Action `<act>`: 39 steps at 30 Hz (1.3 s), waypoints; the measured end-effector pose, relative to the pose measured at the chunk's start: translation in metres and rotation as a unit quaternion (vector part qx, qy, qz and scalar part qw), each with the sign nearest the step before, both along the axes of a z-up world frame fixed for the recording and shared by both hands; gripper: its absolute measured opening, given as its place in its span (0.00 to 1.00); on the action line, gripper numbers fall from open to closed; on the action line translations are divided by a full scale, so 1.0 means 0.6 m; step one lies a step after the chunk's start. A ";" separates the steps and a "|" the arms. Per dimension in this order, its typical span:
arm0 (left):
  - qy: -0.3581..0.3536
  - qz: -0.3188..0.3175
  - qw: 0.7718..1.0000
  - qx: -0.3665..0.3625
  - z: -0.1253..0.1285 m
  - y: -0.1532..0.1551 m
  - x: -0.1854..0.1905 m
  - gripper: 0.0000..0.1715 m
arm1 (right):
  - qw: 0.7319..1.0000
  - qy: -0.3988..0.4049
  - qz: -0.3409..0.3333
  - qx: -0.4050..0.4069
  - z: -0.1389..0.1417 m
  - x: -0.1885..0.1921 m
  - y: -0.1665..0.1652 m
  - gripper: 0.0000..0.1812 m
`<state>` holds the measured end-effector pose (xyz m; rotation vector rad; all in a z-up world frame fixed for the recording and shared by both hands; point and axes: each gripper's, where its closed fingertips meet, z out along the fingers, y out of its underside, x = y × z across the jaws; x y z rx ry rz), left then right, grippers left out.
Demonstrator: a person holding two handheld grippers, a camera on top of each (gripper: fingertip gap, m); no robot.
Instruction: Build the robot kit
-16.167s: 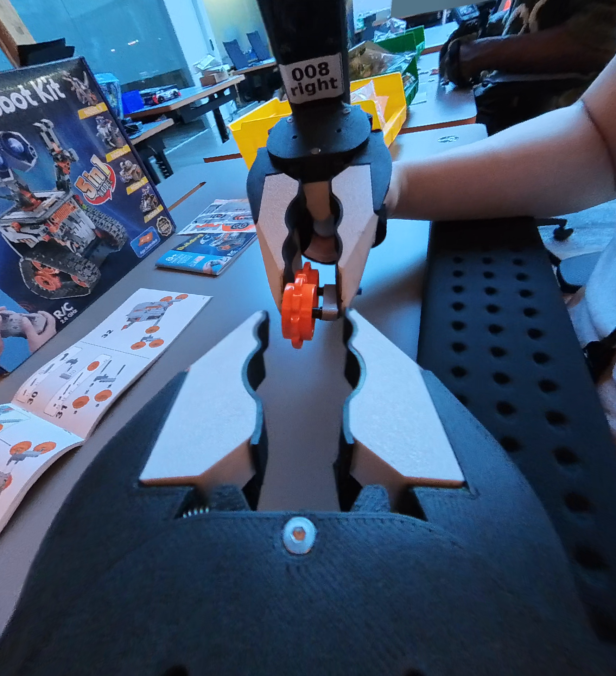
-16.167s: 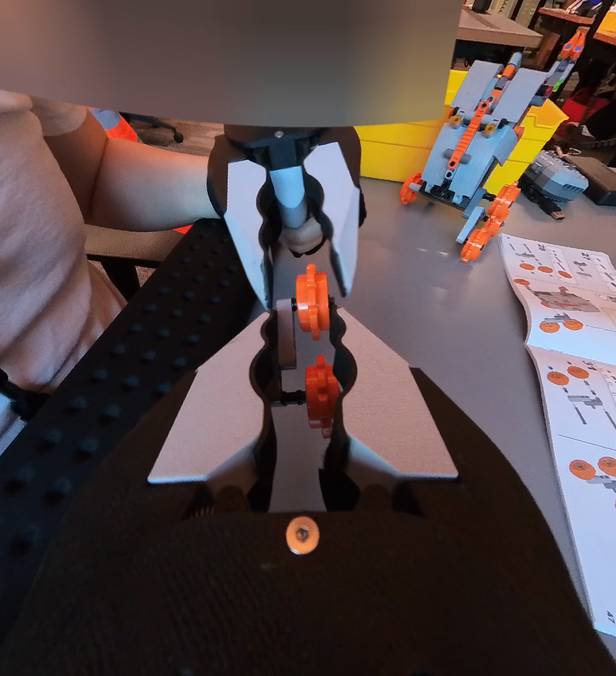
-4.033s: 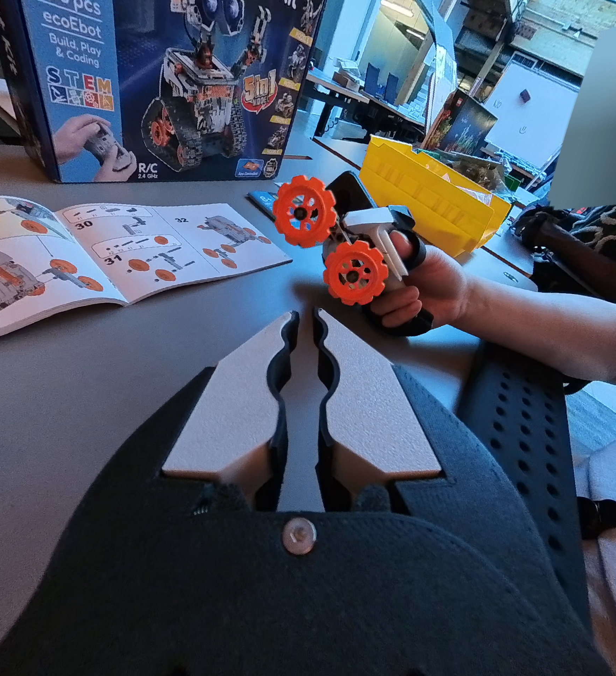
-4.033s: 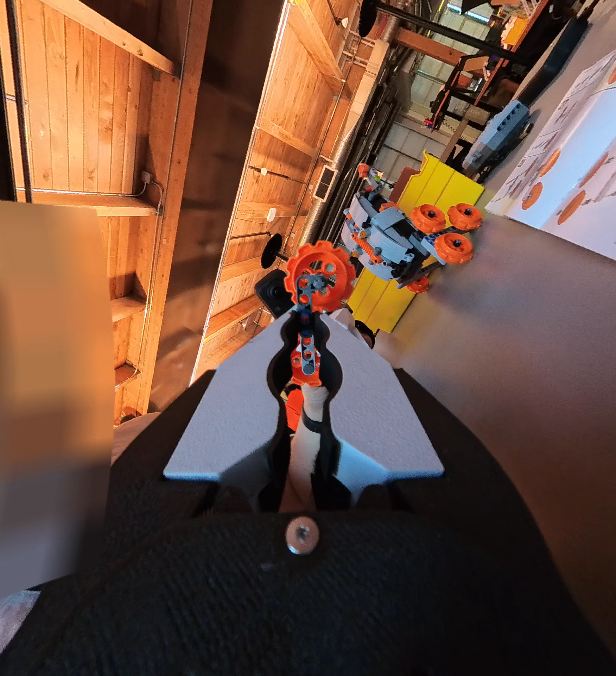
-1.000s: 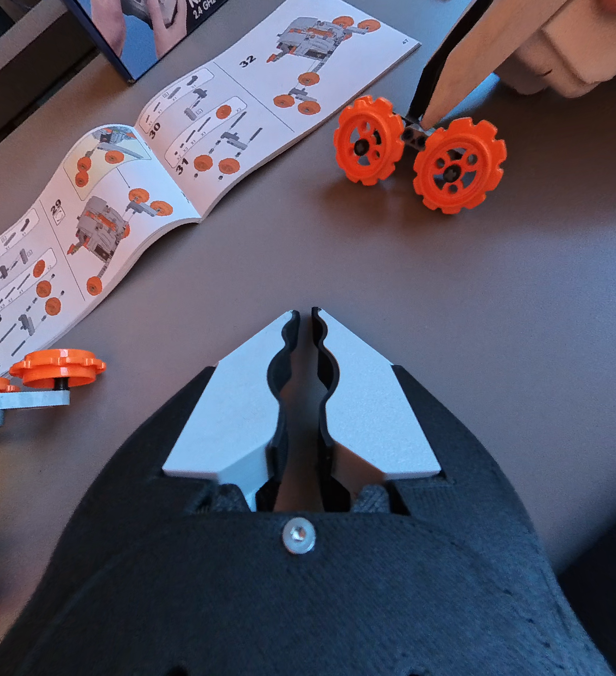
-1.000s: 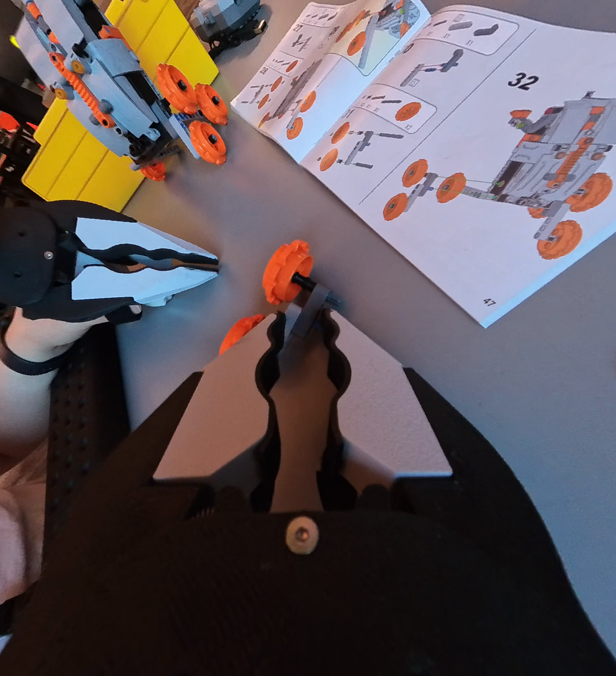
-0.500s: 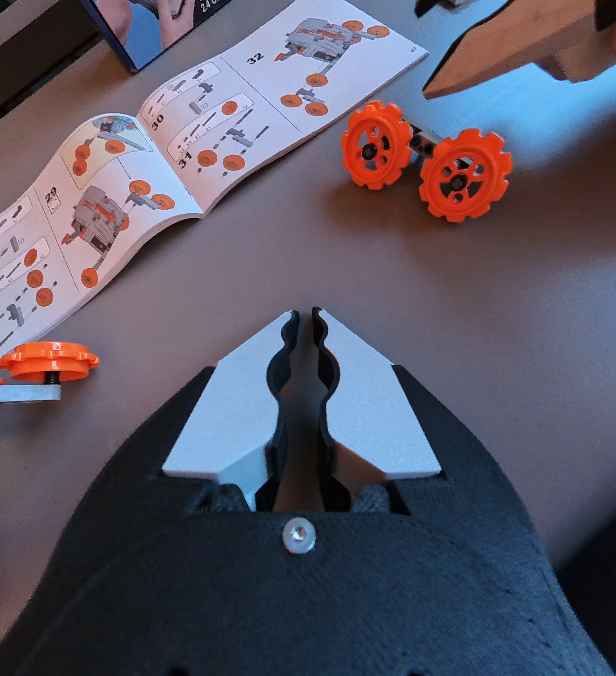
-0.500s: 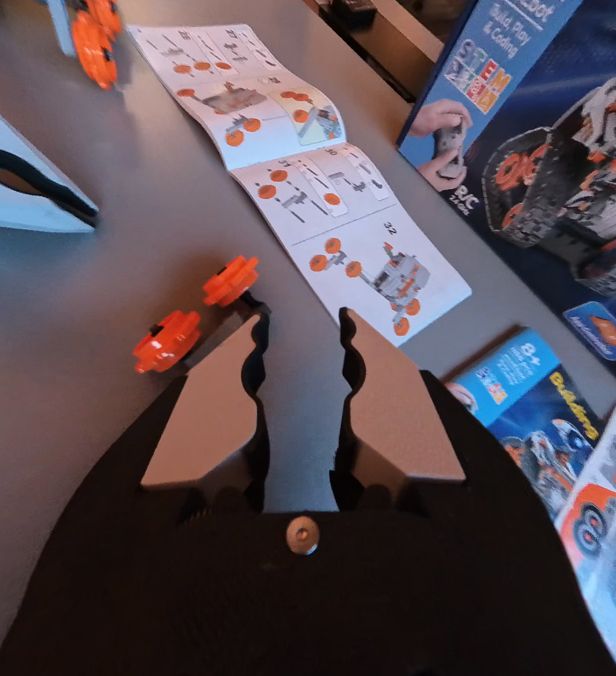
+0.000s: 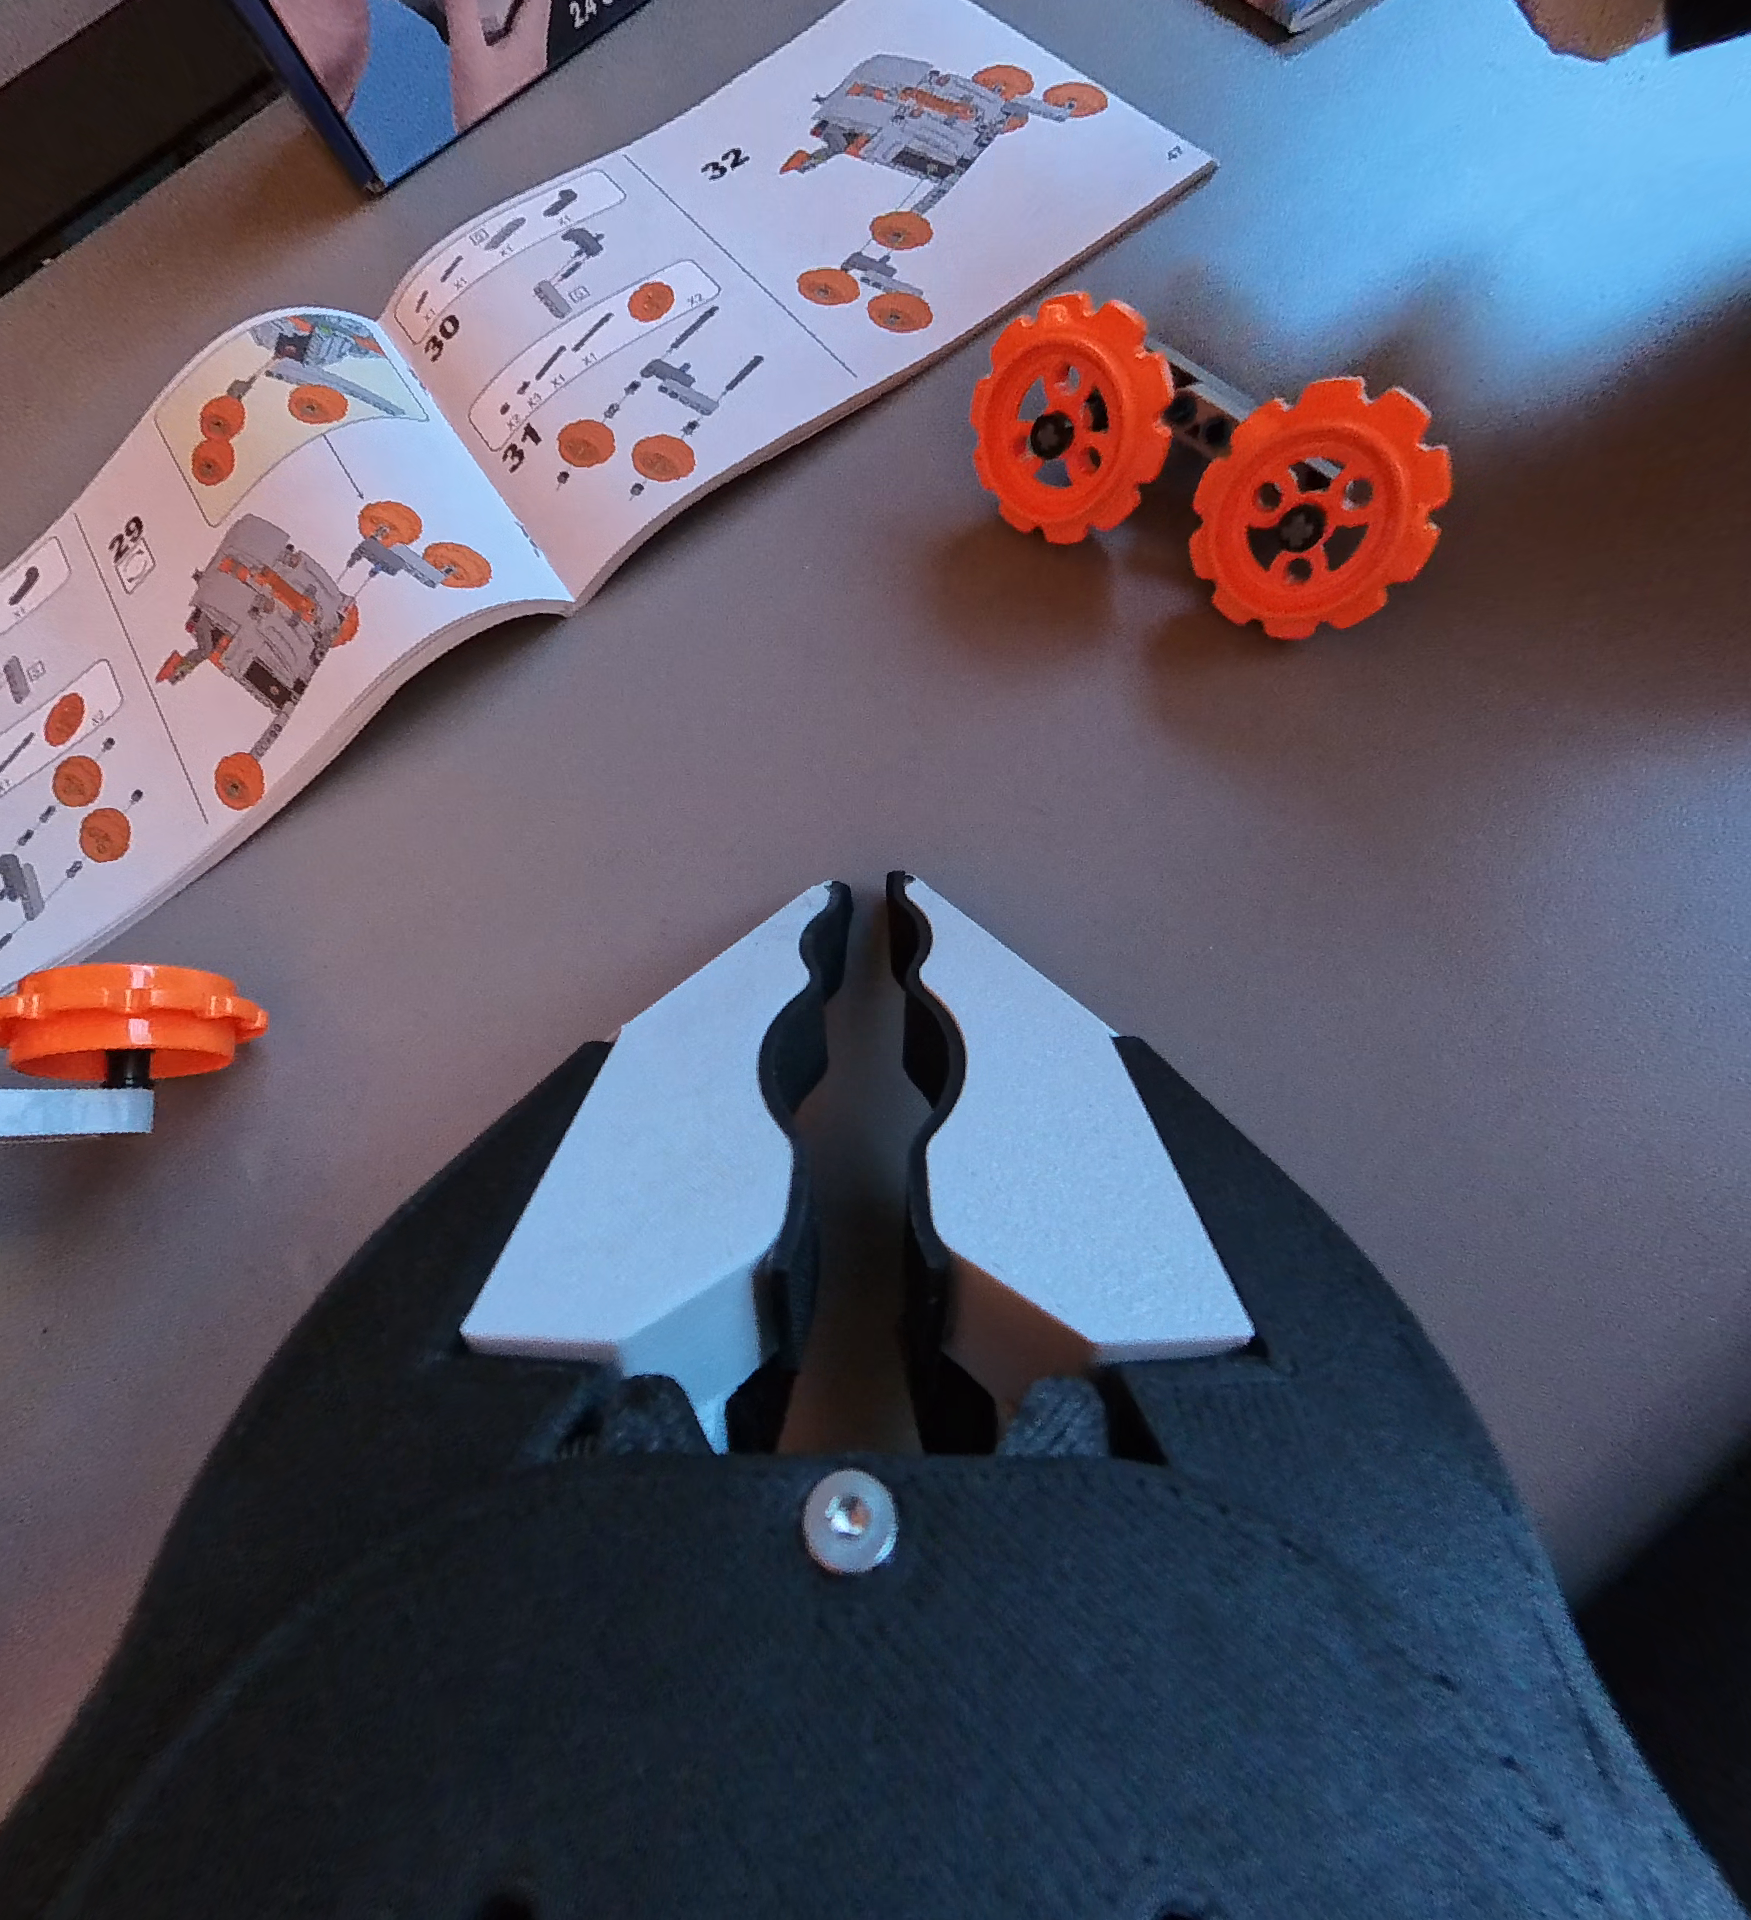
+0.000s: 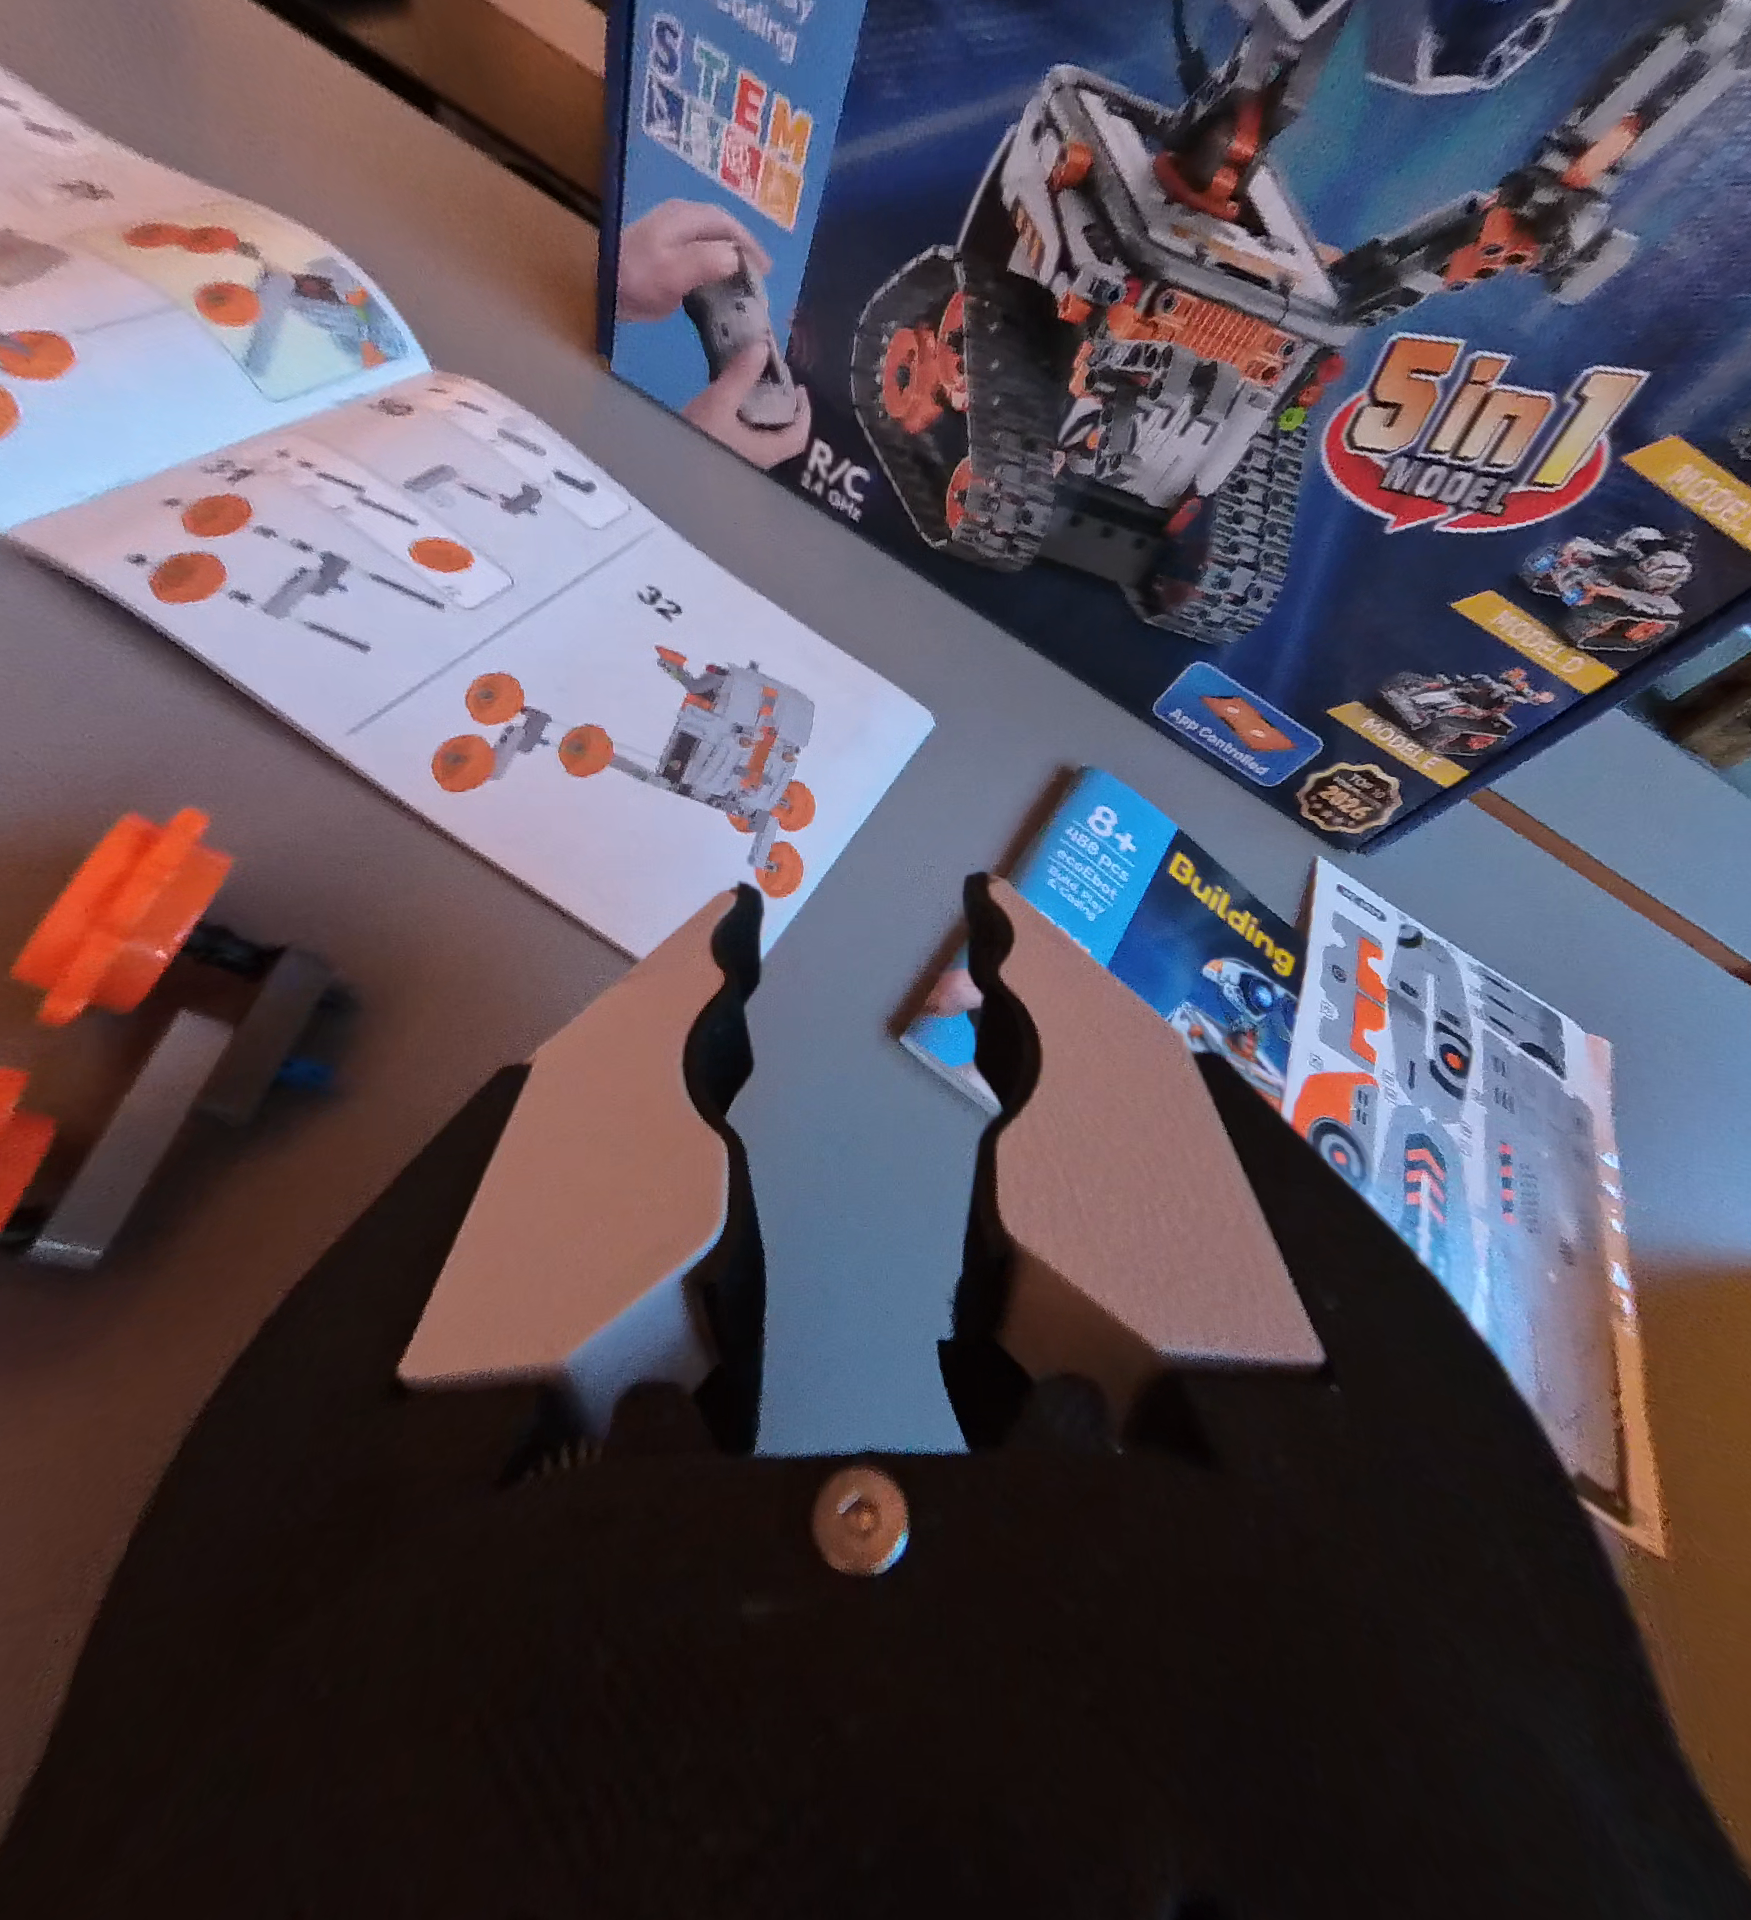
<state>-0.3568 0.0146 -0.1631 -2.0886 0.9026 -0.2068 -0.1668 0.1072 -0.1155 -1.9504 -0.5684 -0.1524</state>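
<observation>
Ahead of your left tongs (image 9: 868, 894) and to their right, the two-wheel assembly (image 9: 1209, 464) stands on the surface (image 9: 954, 748), just beside the open instruction booklet (image 9: 414, 436), which lies ahead and to the left. A second wheeled piece (image 9: 71, 1049) sits at the far left. In your right wrist view, the right tongs (image 10: 855, 914) hover with the wheel assembly to their left, a small booklet (image 10: 1162, 935) just right, and the kit box (image 10: 1214, 364) standing behind.

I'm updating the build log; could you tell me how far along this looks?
Done: the two-wheel axle piece stands assembled on the table. In hand: nothing; the left gripper is shut and empty, the right gripper open. Left: it sits apart from the grey model.
</observation>
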 end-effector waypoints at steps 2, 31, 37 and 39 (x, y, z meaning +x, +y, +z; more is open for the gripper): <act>0.000 0.000 1.000 0.000 0.000 0.000 0.000 0.03 | 1.000 0.000 0.002 -0.007 -0.004 -0.003 -0.001 0.22; -0.003 -0.001 1.000 -0.003 0.000 0.000 0.000 0.03 | 0.999 0.013 0.029 -0.035 -0.017 -0.016 -0.009 0.27; -0.006 -0.002 1.000 -0.005 -0.001 0.000 0.001 0.03 | 0.999 0.010 0.034 -0.036 -0.020 -0.017 -0.008 0.28; -0.011 -0.004 1.000 -0.009 -0.001 0.002 0.001 0.03 | 0.999 0.011 0.037 -0.037 -0.022 -0.016 -0.002 0.29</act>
